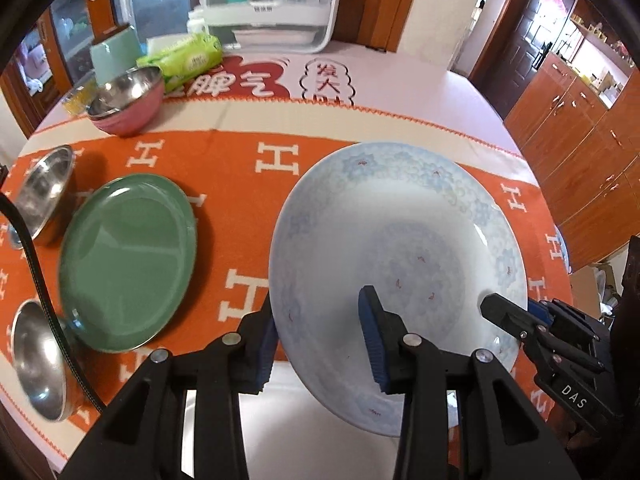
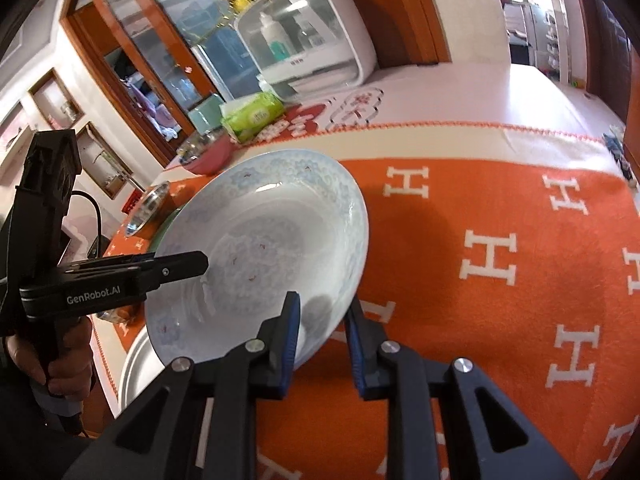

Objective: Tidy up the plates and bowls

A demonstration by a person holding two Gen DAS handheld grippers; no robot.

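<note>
A white plate with pale blue flowers [image 1: 400, 232] is held tilted above the orange cloth. My left gripper [image 1: 320, 340] is shut on its near left rim, one finger above and one below. My right gripper [image 2: 322, 340] is shut on its right rim [image 2: 344, 292]; it shows in the left wrist view at the plate's right edge [image 1: 504, 316]. A green plate [image 1: 128, 264] lies on the cloth to the left. Steel bowls [image 1: 44, 196] [image 1: 36, 360] sit beside it. A pink-sided steel bowl [image 1: 128, 100] stands further back.
An orange cloth with white H letters [image 2: 500, 248] covers the table. A green tissue pack [image 1: 188, 58], a mint container [image 1: 114, 54] and a white cabinet with bottles [image 1: 272, 4] stand at the back. Wooden cupboards [image 1: 580, 140] are on the right.
</note>
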